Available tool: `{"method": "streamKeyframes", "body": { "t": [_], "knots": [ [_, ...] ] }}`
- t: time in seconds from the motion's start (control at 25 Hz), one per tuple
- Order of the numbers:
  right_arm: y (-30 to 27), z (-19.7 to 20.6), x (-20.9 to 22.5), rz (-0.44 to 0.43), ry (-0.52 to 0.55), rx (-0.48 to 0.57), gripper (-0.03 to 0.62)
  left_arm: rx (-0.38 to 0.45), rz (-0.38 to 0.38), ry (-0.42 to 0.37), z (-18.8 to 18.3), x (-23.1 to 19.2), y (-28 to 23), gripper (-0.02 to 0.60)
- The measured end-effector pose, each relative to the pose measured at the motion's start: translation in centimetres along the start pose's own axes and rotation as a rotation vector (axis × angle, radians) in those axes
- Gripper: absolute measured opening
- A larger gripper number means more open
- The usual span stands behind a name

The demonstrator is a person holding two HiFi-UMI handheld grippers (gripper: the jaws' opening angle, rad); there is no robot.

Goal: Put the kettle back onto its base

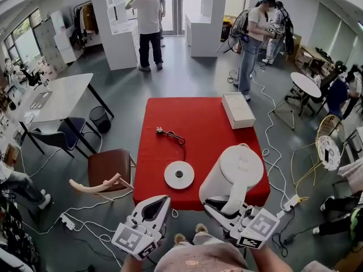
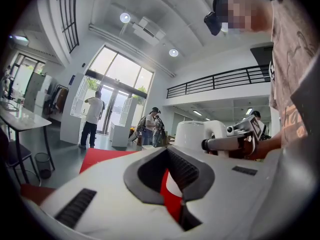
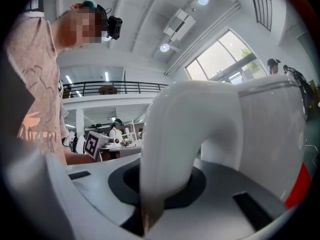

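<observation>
The white kettle (image 1: 235, 171) is at the near right of the red table (image 1: 187, 118), to the right of its round white base (image 1: 179, 174) and apart from it. My right gripper (image 1: 224, 207) is shut on the kettle's handle (image 3: 170, 134), which fills the space between the dark pads (image 3: 197, 184). Whether the kettle rests on the cloth or hangs just above it is unclear. My left gripper (image 1: 163, 199) hovers at the table's near edge, in front of the base, with its tips together and nothing held. In the left gripper view the kettle (image 2: 197, 134) shows to the right.
The base's black cord and plug (image 1: 170, 135) trail toward the table's middle. A flat white box (image 1: 238, 109) lies at the far right corner. A brown chair (image 1: 108, 166) stands left of the table. Cables and a power strip (image 1: 67, 222) lie on the floor, and people stand farther off.
</observation>
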State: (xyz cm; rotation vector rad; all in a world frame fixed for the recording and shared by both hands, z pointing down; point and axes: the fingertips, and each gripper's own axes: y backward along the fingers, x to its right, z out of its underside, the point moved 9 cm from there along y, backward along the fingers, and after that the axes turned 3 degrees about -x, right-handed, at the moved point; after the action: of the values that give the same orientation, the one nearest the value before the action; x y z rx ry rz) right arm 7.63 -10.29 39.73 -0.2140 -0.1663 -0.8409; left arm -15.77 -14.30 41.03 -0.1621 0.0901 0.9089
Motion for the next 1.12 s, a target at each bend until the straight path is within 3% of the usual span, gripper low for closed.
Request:
{"method": "streamKeyframes", "body": {
  "t": [0.56,1.12],
  "knots": [
    [-2.1,-0.5,3.1,-0.078,-0.006,0.004,0.058,0.005,-0.026,0.024,0.1,0.0,-2.3,-0.002],
    [-11.4,-1.1,7.6,-0.198,0.022,-0.031,0.058,-0.005,-0.098,0.017,-0.1,-1.2,-1.6,-0.002]
  ]
}}
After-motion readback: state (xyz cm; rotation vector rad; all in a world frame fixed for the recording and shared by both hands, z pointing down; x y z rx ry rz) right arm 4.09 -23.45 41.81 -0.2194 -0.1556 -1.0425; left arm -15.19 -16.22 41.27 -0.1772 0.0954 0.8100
